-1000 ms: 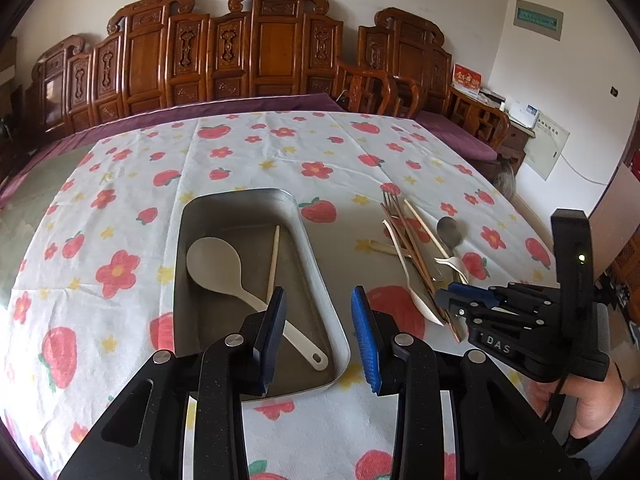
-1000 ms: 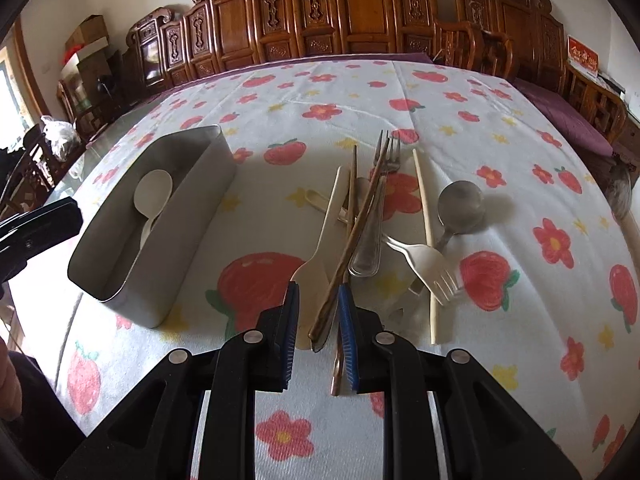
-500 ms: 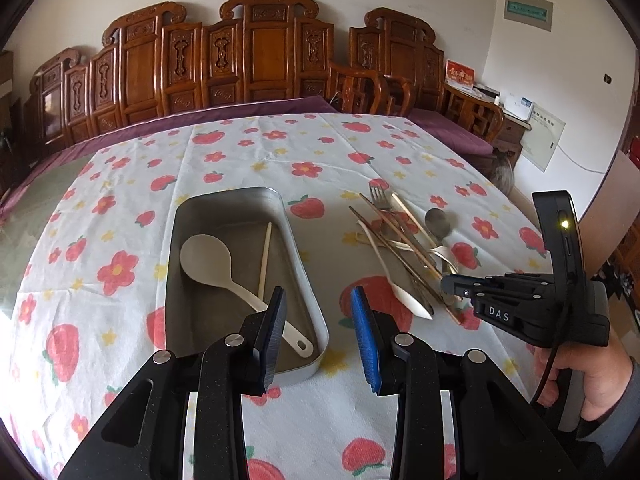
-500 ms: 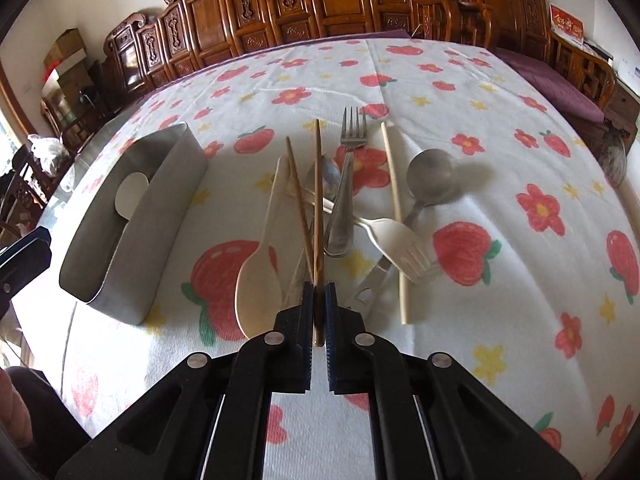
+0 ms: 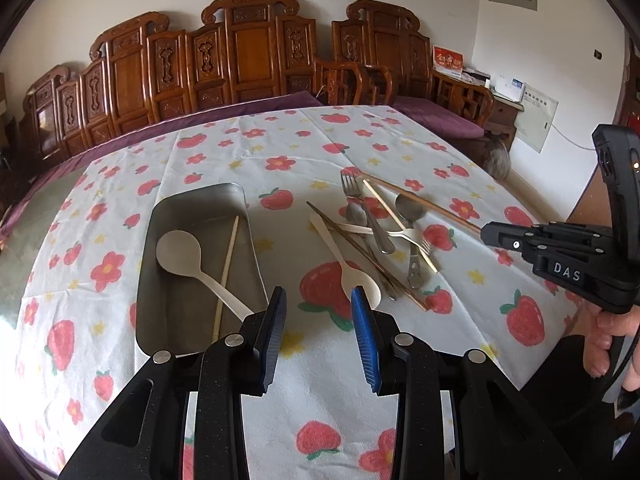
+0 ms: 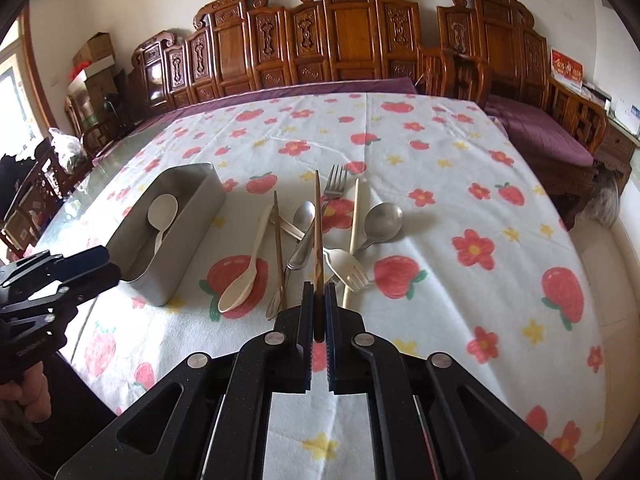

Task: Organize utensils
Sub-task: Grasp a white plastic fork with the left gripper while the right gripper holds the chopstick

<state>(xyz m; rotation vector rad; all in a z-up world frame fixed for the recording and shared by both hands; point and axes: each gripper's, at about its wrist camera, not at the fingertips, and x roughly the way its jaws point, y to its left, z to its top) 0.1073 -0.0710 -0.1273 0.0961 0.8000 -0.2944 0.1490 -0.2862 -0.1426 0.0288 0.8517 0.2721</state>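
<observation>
My right gripper (image 6: 319, 292) is shut on a brown chopstick (image 6: 317, 224) and holds it lifted above the utensil pile; the chopstick also shows in the left wrist view (image 5: 420, 203). The pile on the cloth holds a second brown chopstick (image 6: 279, 248), a cream spoon (image 6: 244, 272), a metal fork (image 6: 334, 186), a cream fork (image 6: 348, 270), a pale chopstick (image 6: 353, 236) and a metal spoon (image 6: 383, 220). A metal tray (image 5: 149, 280) holds a cream spoon (image 5: 180, 250) and a pale chopstick (image 5: 227, 272). My left gripper (image 5: 318, 320) is open and empty, near the tray's front right corner.
The table has a strawberry-print cloth (image 6: 460, 184). Carved wooden chairs (image 6: 344, 40) line the far side. The table's right edge drops off beside a purple-cushioned bench (image 6: 536, 136). Boxes and bags (image 6: 88, 68) stand at the far left.
My right gripper closed on the brown chopstick and lifted it off the pile. Both grippers drew back and rose from the table. The left gripper stayed open.
</observation>
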